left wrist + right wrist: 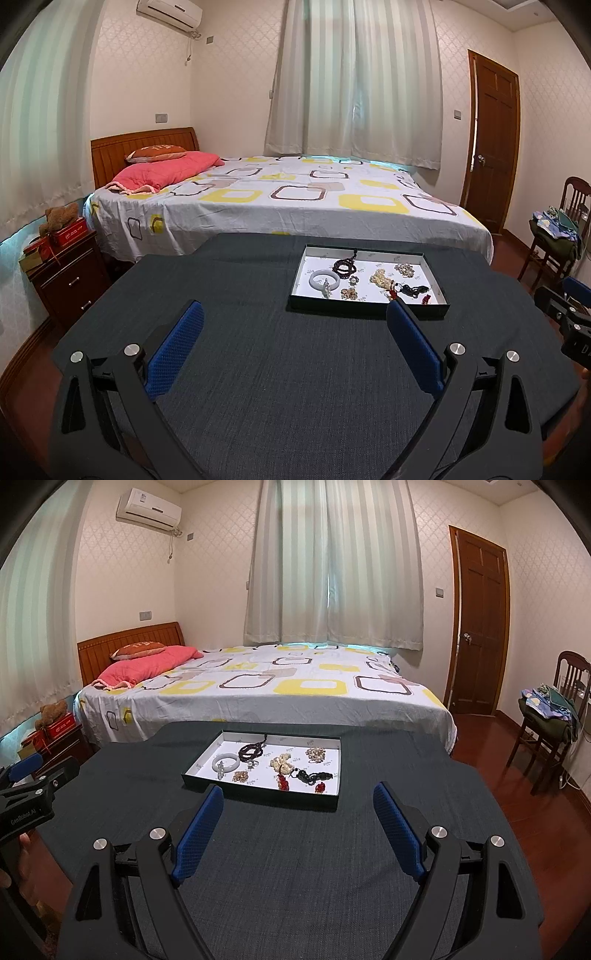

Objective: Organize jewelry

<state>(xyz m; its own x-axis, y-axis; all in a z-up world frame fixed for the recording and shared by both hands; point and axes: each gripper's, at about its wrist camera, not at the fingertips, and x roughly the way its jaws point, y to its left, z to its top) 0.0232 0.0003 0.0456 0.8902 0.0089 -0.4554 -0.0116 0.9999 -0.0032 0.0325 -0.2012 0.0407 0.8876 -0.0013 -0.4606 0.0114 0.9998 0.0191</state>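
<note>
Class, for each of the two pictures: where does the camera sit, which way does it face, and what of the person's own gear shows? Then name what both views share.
Left wrist: sits on the left gripper, jaws open, facing across the dark table to the jewelry tray; the right gripper shows at the right edge.
Right wrist: sits on the right gripper, open, same facing; the left gripper's body shows at the left edge.
Shared: tray, white bangle, bed.

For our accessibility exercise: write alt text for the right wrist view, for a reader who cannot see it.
A shallow tray of jewelry, including a white bangle and dark bead strands, sits on a dark cloth-covered table. The right gripper hovers in front of it, jaws open and empty. Behind stands a bed.
</note>
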